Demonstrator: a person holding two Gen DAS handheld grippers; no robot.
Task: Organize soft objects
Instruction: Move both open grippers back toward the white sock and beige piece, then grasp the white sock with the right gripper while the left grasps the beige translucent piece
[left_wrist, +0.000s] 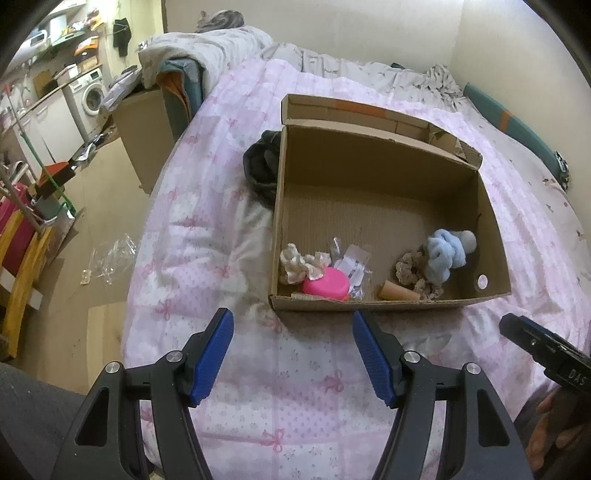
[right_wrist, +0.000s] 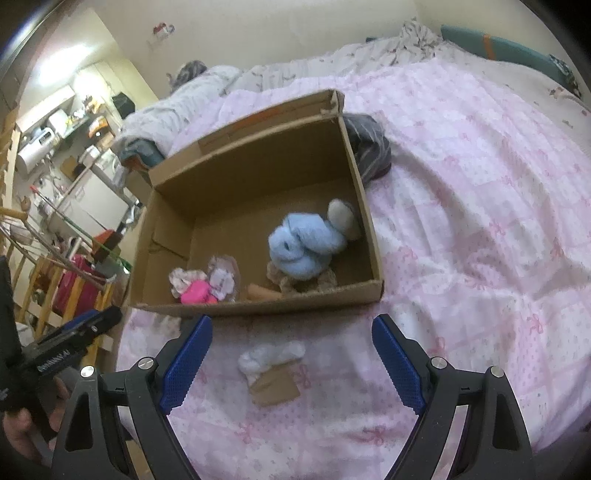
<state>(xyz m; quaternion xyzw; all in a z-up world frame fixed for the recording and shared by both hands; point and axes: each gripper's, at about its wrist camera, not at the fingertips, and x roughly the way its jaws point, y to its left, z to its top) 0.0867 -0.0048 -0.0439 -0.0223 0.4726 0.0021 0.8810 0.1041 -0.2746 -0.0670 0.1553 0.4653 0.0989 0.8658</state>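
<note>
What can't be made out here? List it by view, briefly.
- Left wrist view: dark bundle, partly hidden behind cardboard box wall.
- Left wrist view: right hand-held gripper, cut off by the frame edge.
- Right wrist view: white fluffy item on card, blurred, identity unclear.

Box on the bed, ahead of you.
Your cardboard box (right_wrist: 258, 177) sits mid-frame on the quilt (right_wrist: 480, 221); a fluffy toy (right_wrist: 303, 243) lies inside, lower right.

Matt, raw-edged cardboard box (left_wrist: 384, 177) on a soft quilted cloth bedspread (left_wrist: 207, 236). Inside — a fluffy blue plush (right_wrist: 303, 243), glossy pink plastic lid (left_wrist: 327, 283), crinkly clear wrapper (left_wrist: 352, 264). Left tongs (left_wrist: 291, 354): ribbed blue pads, black matt plastic, shiny metal pins.
</note>
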